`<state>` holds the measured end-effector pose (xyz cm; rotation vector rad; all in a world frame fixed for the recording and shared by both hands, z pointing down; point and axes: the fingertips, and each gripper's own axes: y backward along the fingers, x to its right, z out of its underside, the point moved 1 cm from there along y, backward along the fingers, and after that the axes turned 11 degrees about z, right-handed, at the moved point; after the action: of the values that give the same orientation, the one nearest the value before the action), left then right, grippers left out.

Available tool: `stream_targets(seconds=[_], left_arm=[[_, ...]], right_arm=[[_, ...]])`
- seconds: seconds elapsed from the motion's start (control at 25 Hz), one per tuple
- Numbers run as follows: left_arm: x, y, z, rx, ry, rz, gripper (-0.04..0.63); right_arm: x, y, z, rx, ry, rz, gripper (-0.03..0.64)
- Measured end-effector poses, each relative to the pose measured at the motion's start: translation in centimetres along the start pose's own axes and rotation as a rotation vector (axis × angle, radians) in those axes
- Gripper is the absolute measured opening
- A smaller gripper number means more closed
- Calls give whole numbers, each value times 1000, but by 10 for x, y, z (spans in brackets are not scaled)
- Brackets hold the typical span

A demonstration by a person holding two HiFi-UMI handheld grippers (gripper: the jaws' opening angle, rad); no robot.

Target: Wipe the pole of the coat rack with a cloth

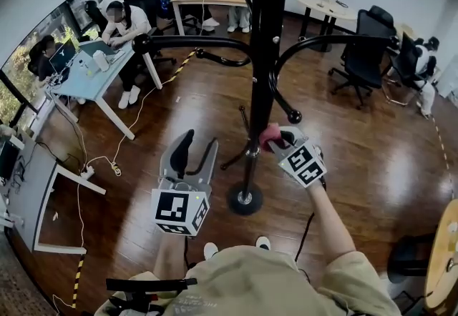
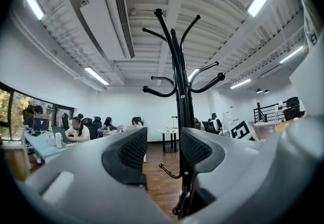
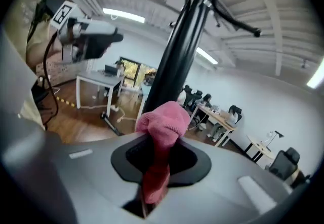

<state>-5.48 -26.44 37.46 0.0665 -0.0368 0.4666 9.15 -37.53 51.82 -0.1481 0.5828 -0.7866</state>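
Observation:
The black coat rack pole (image 1: 262, 71) rises from a round base (image 1: 245, 199) on the wood floor, with curved hooks (image 1: 215, 43) branching off. My right gripper (image 1: 277, 137) is shut on a pink cloth (image 1: 271, 134), which presses against the pole's right side just above the lower hooks. In the right gripper view the pink cloth (image 3: 161, 134) bunches out of the jaws against the pole (image 3: 179, 50). My left gripper (image 1: 195, 150) hangs open left of the pole, apart from it, holding nothing. The left gripper view has the coat rack (image 2: 181, 116) between the open jaws, farther off.
Desks with seated people (image 1: 122, 21) stand at the left and back. A round table (image 1: 328, 6) and black office chairs (image 1: 365, 50) are at the back right. White cables (image 1: 107, 161) and yellow-black floor tape (image 1: 182, 64) run across the floor left of the rack.

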Motion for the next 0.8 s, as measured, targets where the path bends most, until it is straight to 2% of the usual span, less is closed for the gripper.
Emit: stream_targets(seconds=[0.12,0.2,0.48,0.68,0.76,0.8], left_arm=[[5,-4,1,2,3,24,201],[7,-7,-1,6,3,41,201],[13,-14,-3,15,10,91,201],[16,-9,-5,26,10,107,201],[12,-9,-8,32,11,102,201],[9,-8,-9,34,12,97,201]], right_arm=[[-24,-11,29,-137,131,-57,41],[-36,-16,47,-243,271,-84,43],[-42,-4,72,-449,581,-89,43],[5,42,93,-594,626,52,43],[31,64,111,-675,609,90,44],[39,75,117,-682,571,99,46]])
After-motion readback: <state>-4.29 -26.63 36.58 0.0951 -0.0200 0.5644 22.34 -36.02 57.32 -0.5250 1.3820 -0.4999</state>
